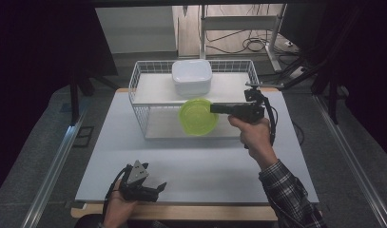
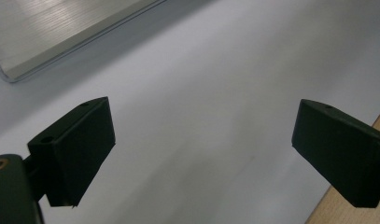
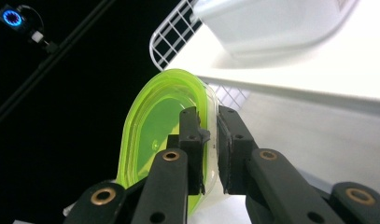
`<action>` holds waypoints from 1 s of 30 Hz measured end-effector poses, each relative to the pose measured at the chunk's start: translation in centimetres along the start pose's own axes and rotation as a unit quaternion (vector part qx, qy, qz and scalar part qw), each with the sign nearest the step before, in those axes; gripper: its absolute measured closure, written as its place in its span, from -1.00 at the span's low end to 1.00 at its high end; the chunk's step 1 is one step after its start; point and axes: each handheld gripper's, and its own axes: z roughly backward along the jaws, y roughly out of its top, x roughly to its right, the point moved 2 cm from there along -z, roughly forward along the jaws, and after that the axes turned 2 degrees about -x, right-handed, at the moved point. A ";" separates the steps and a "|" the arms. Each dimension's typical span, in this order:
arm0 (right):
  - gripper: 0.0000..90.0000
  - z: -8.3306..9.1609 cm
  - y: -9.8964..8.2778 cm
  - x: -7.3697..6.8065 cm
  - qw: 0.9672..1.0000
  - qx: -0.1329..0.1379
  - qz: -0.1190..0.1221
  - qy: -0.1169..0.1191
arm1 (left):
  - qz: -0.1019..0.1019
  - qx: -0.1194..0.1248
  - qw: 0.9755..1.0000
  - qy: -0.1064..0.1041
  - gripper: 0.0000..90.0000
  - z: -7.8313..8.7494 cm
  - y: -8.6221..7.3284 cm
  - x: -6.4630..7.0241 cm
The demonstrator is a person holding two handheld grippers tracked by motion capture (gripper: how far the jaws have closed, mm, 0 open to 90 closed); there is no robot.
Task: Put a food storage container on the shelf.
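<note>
A translucent green bowl (image 1: 198, 117) hangs in the air in front of the white wire rack (image 1: 142, 81), at the level of its lower shelf. My right gripper (image 1: 214, 109) is shut on the bowl's right rim. In the right gripper view the two pads pinch the green bowl's (image 3: 155, 126) wall, one inside and one outside, at the right gripper (image 3: 211, 135). A white lidded container (image 1: 191, 77) sits on the rack's upper shelf. My left gripper (image 1: 160, 187) rests near the table's front edge, jaws wide apart with nothing between them; in its own view the left gripper (image 2: 201, 149) faces bare tabletop.
The rack stands at the back of the white table (image 1: 191, 166). The table's wooden front edge (image 1: 181, 211) lies just beside the left hand. A metal rail (image 1: 53, 161) runs along the floor on the left, and cables lie on the floor behind the rack.
</note>
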 end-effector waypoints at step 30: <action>0.81 -0.8 10.0 -2.9 0.997 0.068 0.000 -0.040 | 0.008 -0.003 1.000 -0.009 -0.89 0.0 -0.1 -0.1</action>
